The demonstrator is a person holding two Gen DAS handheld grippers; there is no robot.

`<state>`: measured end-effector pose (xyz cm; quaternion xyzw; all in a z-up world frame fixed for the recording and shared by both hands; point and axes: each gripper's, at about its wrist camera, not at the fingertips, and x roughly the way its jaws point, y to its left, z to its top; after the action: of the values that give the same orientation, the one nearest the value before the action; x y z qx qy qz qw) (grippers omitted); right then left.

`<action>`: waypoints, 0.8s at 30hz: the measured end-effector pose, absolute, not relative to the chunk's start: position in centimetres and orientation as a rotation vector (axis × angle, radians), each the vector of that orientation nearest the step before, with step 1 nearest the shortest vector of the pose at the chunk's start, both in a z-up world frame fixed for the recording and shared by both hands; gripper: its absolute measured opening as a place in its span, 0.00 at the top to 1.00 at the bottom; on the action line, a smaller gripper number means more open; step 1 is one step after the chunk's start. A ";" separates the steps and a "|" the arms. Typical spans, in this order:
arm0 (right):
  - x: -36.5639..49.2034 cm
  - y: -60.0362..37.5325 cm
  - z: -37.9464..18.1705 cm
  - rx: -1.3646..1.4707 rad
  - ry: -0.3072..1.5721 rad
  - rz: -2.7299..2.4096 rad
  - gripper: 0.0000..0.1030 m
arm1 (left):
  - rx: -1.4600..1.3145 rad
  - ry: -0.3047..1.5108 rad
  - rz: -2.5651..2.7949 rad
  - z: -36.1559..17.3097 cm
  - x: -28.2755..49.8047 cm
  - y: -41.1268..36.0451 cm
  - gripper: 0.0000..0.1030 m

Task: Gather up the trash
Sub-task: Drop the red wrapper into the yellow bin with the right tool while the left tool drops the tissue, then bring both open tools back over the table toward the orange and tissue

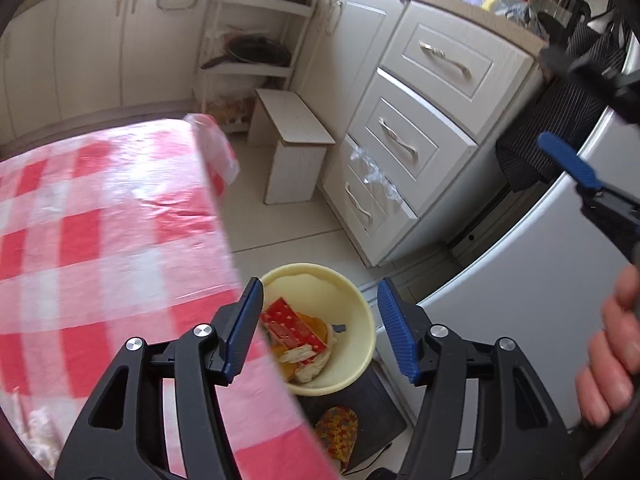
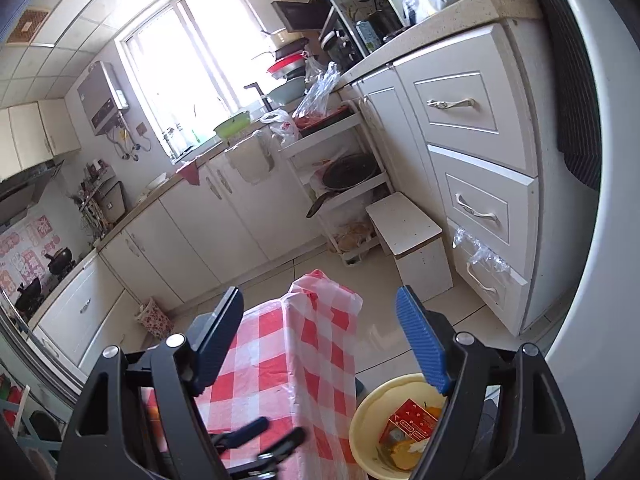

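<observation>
A pale yellow bowl stands on a dark low surface beside the table's edge. It holds a red carton, orange peel and white scraps. My left gripper hangs open above it, with nothing between its blue pads. In the right wrist view the same bowl with the red carton lies low at the right. My right gripper is open and empty, high over the table's corner. The left gripper shows blurred at the bottom there. The right gripper shows at the upper right in the left wrist view.
The table carries a red-and-white checked cloth under clear plastic. A small white stool, a white drawer unit, a shelf rack with a pan and a white appliance surround the tiled floor. A hand grips the right tool.
</observation>
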<state>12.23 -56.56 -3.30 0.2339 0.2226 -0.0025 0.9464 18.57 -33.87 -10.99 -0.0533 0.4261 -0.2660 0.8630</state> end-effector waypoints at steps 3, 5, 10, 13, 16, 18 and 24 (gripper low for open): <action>12.6 -54.9 -3.3 0.432 0.466 0.022 0.27 | -0.117 0.851 -0.497 -9.7 16.8 -28.7 0.39; 12.8 -53.5 -3.2 0.393 0.471 0.047 0.27 | -0.141 0.835 -0.433 -9.1 15.8 -24.1 0.38; 12.8 -49.4 -3.2 0.303 0.489 0.115 0.27 | -0.174 0.797 -0.240 -7.8 13.1 -12.7 0.37; 11.8 -46.2 -3.7 0.258 0.520 0.173 0.27 | -0.144 0.764 -0.154 -7.0 11.4 -8.3 0.37; 10.2 -42.5 -4.1 0.223 0.535 0.246 0.27 | -0.103 0.724 -0.100 -6.5 10.0 -5.8 0.36; 9.4 -39.9 -4.7 0.189 0.553 0.296 0.25 | -0.085 0.704 -0.079 -6.4 9.2 -4.8 0.34; 8.6 -32.5 -8.3 0.043 0.668 0.412 0.24 | -0.019 0.663 -0.053 -6.3 7.4 -3.6 0.29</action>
<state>8.58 -32.48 -8.28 0.0208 0.3257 0.2009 0.9237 7.44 -3.59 -6.35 -0.0095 0.3254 -0.0263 0.9452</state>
